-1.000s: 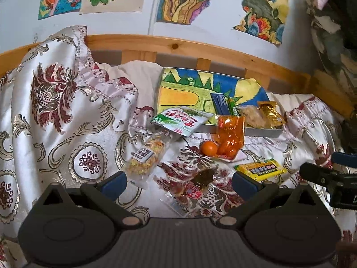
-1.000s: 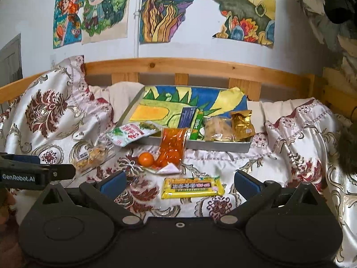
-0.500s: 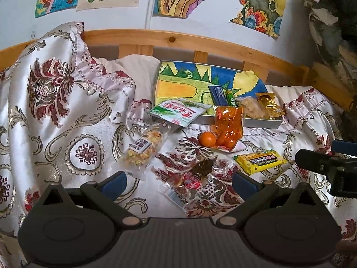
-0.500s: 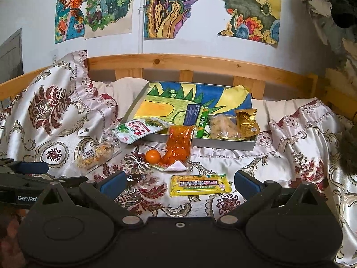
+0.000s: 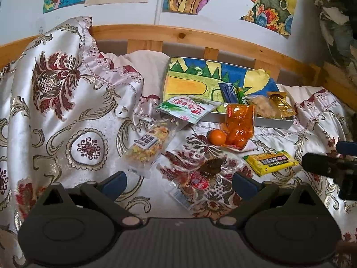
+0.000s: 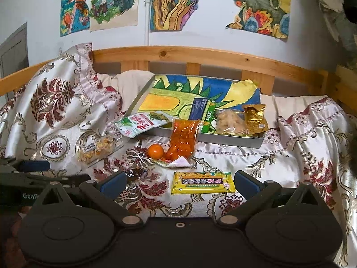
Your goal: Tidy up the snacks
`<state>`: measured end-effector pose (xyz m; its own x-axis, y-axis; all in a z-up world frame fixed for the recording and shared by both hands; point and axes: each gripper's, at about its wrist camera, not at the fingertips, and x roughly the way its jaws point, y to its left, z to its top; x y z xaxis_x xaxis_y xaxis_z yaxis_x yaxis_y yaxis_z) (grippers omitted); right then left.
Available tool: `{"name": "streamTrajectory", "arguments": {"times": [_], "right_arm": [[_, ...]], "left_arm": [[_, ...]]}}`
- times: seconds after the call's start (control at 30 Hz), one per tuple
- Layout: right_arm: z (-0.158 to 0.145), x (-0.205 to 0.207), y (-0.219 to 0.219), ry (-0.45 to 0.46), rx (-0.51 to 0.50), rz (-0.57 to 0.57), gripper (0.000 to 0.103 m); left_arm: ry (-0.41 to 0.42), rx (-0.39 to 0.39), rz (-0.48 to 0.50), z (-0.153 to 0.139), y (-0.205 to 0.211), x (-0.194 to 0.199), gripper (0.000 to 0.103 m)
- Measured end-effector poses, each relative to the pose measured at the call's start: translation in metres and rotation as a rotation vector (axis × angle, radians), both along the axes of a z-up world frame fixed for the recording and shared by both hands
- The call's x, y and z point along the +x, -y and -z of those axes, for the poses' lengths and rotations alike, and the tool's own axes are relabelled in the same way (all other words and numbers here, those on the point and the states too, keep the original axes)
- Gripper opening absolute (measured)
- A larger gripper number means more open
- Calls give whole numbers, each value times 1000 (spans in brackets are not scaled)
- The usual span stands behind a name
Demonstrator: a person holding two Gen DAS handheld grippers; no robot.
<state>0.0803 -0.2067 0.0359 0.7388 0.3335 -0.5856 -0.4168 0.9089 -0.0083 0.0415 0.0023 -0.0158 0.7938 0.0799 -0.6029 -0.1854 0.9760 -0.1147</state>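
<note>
Slippery satin bedspread (image 5: pixel 67 116) under every snack is the main hazard: it is wrinkled and slick, so packets can be pushed away or fabric pinched along with them.

Left claw (image 5: pixel 178 182) is spread wide, nothing held, hovering over a clear packet (image 5: pixel 196 178) lying flat on the red pattern. Thin film on patterned cloth: edges are hard to make out, and a flat pinch is likely to skate off or grab satin.

Right claw (image 6: pixel 178 182) is likewise wide and empty, lined up on the yellow bar (image 6: pixel 202 182), which lies flat just ahead of the fingers. Low profile, so a miss over the top is plausible.

Tray (image 6: pixel 234 139) sits at the back of the bed against the headboard, tilted on soft bedding, partly filled at its right end. Green-white pouch (image 6: pixel 142 124) and orange bag (image 6: pixel 183 138) hang over its front lip; a nudge could slide them off. Tangerine (image 6: pixel 155 151) rests loose beside the orange bag and could roll if the cloth is tugged. Mixed-snack bag (image 5: pixel 149 145) lies near the left claw.

Both claws are close together; collision is possible if both packets are reached for at once.
</note>
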Motion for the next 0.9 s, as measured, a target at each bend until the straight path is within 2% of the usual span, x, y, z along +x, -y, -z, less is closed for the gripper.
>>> {"name": "streamTrajectory", "arguments": {"times": [0.4, 0.63, 0.9], "right_arm": [[20, 73, 7, -48, -12, -76, 102], [52, 127, 16, -141, 66, -320, 102], [73, 159, 31, -150, 17, -470, 102]], "left_arm": [[-62, 1, 85, 13, 6, 28, 102], [-87, 12, 213, 14, 4, 62, 102], [-159, 45, 365, 23, 11, 95, 102]]}}
